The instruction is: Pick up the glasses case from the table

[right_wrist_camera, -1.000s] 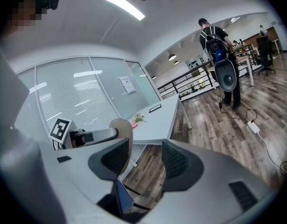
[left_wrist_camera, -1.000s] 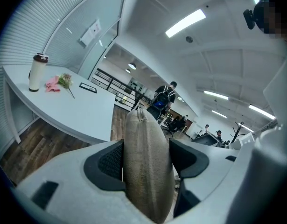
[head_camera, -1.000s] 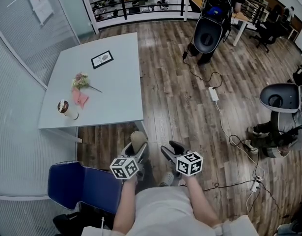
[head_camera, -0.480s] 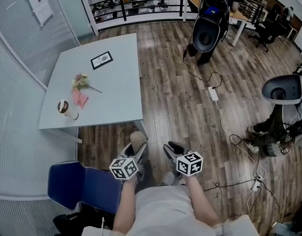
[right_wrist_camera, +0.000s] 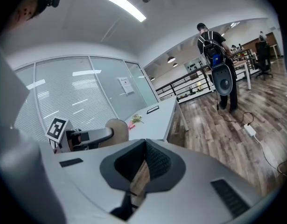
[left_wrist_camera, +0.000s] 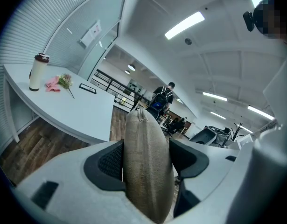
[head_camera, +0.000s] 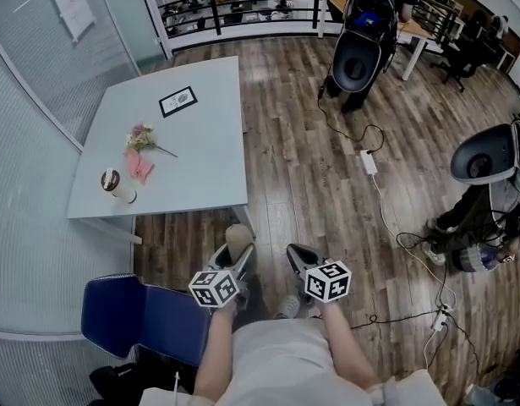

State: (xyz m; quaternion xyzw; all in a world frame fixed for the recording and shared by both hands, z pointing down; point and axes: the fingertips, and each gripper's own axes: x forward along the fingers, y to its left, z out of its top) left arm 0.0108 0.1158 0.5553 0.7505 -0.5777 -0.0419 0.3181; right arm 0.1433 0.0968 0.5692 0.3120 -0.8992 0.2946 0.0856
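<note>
The right gripper [head_camera: 297, 253] closed. A second before, its jaws stood wide apart over the wooden floor; half a second before, they were partway in; by this moment the dark ribbed pads [right_wrist_camera: 156, 162] had met, with nothing between them. Far off at the right edge of the head view, the grey and white domed shell [head_camera: 488, 156] had shifted a little further right, up against the frame's edge, and the dark shape under it [head_camera: 464, 227] moved along with it.

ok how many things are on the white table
4: framed card at the far end, flower sprig mid-table, pink item beside it, lidded cup nearest; nothing looks hidden.
</note>
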